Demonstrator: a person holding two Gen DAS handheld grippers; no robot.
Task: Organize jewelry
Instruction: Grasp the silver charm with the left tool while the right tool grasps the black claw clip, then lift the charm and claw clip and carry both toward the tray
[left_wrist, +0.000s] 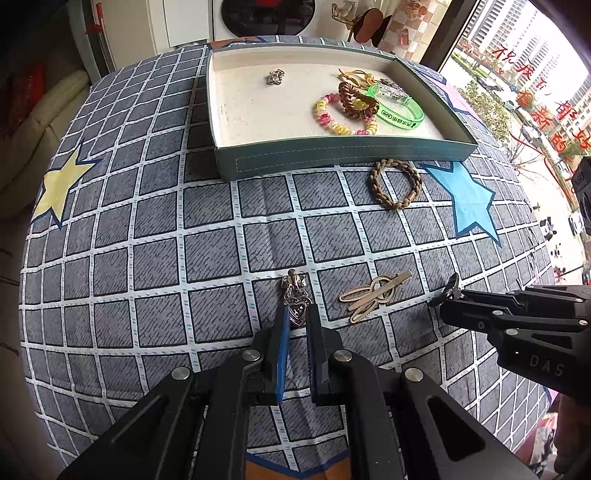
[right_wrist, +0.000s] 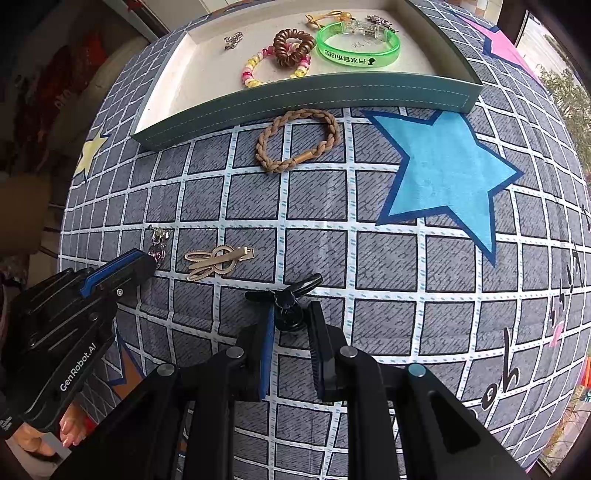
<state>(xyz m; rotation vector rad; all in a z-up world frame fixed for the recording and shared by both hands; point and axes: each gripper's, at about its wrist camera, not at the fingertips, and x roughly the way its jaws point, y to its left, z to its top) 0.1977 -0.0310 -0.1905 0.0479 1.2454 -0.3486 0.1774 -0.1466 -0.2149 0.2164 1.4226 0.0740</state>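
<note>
Two hand-held grippers in view, one per hand.

Left hand-held gripper (left_wrist: 294, 314): clenched on a silver heart pendant charm (left_wrist: 295, 299); blue-lined fingers (left_wrist: 283, 332) pressed against its lower, heart-shaped part, upper chain links and clasp protruding beyond the tips. Position: on the desk (left_wrist: 147, 258), toward the near edge, left of centre.

Right hand-held gripper (right_wrist: 291, 317): jaws nearly together around a black hair clip (right_wrist: 290, 299); clip body between the pads, its two thin prongs spread beyond the tips. Full pad contact not discernible. Position: near edge of the desk, just right of the gold clip.

Loose on the desk, not gripped:
- One gold bunny-shaped hair clip (left_wrist: 373, 295), flat metal, openwork loops and a straight bar, lying between the two hand-held grippers.
- One tan braided hair tie (left_wrist: 396, 184), closed ring with a gold ferrule, just beside the front wall of the tray.

One shallow rectangular tray (left_wrist: 332, 158), teal outer walls with stitched seam, cream lining, at the far edge of the desk. Contents, clustered toward its right side except where stated:
- One green translucent wristband (left_wrist: 400, 107) with printed lettering.
- One brown spiral hair tie (left_wrist: 356, 99), overlapping the bead bracelet.
- One pink-and-yellow bead bracelet (left_wrist: 334, 120).
- One yellow cord item (left_wrist: 356, 75), at the far side.
- One clear and silver piece (left_wrist: 389, 88), partly hidden behind the wristband; type not identifiable.
- One small silver charm (left_wrist: 275, 76), alone near the centre.

Desk covering: grey grid-pattern cloth with one blue star (left_wrist: 467, 199) and one yellow star (left_wrist: 61, 184).
</note>
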